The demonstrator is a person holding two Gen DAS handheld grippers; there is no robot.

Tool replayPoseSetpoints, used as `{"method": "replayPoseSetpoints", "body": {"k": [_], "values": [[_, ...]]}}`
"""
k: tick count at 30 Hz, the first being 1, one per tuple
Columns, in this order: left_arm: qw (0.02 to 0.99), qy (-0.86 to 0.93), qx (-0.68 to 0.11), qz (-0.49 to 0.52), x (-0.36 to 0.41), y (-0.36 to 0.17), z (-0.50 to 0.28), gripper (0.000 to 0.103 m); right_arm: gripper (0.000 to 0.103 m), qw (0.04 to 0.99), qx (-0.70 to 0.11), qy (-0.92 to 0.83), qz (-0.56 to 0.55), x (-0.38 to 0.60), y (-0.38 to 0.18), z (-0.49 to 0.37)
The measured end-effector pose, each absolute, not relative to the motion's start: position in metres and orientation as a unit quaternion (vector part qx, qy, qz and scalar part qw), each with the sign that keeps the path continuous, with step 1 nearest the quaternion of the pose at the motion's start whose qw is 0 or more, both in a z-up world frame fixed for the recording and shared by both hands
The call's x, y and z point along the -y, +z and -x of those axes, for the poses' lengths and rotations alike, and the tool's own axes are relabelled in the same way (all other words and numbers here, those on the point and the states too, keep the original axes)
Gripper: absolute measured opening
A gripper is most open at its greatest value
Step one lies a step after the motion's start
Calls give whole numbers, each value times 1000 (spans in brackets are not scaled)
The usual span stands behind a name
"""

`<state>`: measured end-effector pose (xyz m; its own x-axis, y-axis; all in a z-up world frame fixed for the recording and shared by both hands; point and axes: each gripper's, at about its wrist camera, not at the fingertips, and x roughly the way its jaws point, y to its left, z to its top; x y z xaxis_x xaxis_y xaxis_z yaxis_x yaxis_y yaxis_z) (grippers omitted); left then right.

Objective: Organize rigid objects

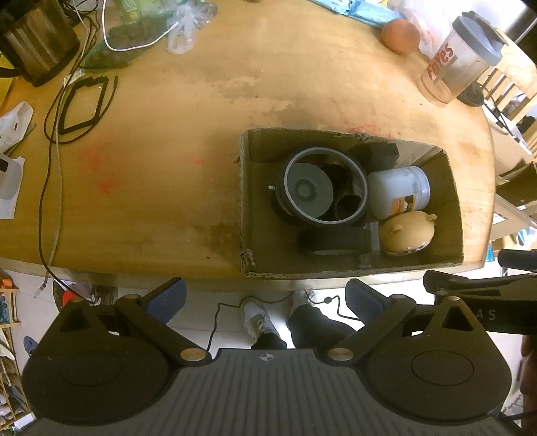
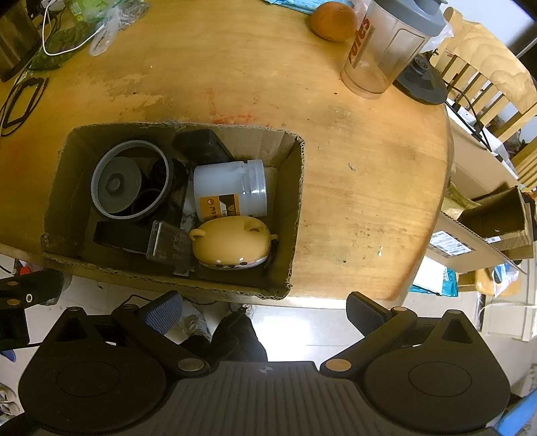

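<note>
An open cardboard box [image 1: 449, 201] [image 2: 295, 201] sits at the near edge of a round wooden table. It holds a dark round pot with a grey rim [image 1: 324, 184] [image 2: 131, 181], a white plastic jar [image 1: 399, 191] [image 2: 231, 187], a tan animal-shaped case [image 1: 407, 233] [image 2: 231, 241], a clear plastic case [image 2: 169, 243] and black blocks [image 1: 377, 152] [image 2: 198, 144]. My left gripper [image 1: 265, 302] is open and empty, off the table's near edge, left of the box. My right gripper [image 2: 265, 310] is open and empty, off the near edge, right of the box.
A clear shaker bottle with a grey lid [image 1: 459, 60] [image 2: 386, 43] and an orange [image 1: 401, 35] [image 2: 332, 20] stand at the far right. Cables [image 1: 50, 167], a black frame [image 1: 84, 104], plastic bags [image 1: 183, 30] and a metal kettle [image 1: 37, 40] crowd the far left. A wooden chair [image 2: 486, 84] stands right.
</note>
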<state>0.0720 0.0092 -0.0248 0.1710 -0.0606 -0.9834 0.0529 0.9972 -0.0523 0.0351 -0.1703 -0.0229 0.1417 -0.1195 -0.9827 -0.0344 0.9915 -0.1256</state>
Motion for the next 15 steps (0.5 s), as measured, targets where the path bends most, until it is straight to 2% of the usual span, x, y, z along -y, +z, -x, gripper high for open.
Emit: {"method": "replayPoseSetpoints", "body": {"k": [15], "values": [[775, -53, -629, 15, -14, -21, -76, 103, 103, 763, -646, 1, 12, 177, -18, -37]]}}
